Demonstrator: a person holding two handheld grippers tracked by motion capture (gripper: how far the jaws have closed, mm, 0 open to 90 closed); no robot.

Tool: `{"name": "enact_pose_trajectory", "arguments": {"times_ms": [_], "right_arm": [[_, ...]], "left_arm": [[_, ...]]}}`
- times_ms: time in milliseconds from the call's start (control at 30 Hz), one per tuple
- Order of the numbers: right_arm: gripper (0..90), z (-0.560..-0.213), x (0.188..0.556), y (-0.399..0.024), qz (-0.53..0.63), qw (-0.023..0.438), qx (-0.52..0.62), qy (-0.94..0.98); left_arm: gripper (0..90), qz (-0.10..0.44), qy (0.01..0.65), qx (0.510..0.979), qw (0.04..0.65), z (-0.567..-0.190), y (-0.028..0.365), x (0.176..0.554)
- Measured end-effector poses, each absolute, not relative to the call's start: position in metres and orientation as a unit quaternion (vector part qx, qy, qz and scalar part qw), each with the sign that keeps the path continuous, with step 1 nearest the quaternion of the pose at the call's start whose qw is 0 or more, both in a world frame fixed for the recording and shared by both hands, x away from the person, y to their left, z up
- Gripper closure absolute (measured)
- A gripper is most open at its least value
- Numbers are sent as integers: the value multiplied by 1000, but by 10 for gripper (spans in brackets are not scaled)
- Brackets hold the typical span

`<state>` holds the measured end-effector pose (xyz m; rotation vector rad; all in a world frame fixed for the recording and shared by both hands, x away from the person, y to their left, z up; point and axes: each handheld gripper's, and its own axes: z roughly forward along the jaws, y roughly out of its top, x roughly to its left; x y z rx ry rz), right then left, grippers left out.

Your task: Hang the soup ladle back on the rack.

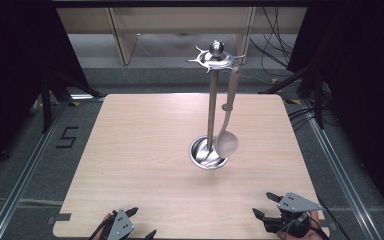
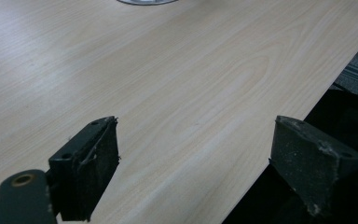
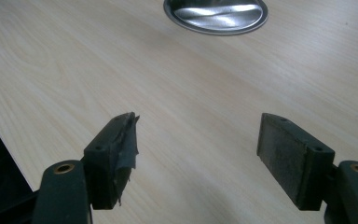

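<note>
Table (image 1: 145, 150): we see a light wood top with rounded corners, bare across most of its surface.
Stand (image 1: 211, 100): a metal utensil stand sits upright right of the table's middle, its round base (image 1: 207, 154) on the wood and a hooked crown at the top of its pole.
Ladle (image 1: 227, 125): it hangs from a hook on the stand's right side, bowl down, just above the base.
Left gripper (image 1: 141, 223): we hold it at the near edge, left of centre, jaws spread wide and holding nothing; in the left gripper view its right jaw hangs past the table's edge.
Right gripper (image 1: 263, 204): we hold it at the near right corner, jaws spread and holding nothing.
Relation: the stand is well apart from both grippers, ahead of them; the right gripper view shows the base (image 3: 215, 15) straight ahead, beyond its jaws.
</note>
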<state>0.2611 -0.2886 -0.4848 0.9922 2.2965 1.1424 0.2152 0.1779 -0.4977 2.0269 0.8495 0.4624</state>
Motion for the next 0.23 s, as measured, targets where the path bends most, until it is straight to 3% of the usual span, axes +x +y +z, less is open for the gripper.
{"name": "enact_pose_trajectory", "arguments": {"times_ms": [233], "right_arm": [[296, -486, 262, -289, 408, 194, 354, 819]], "left_arm": [[148, 188, 336, 818, 427, -497, 179, 215]]}}
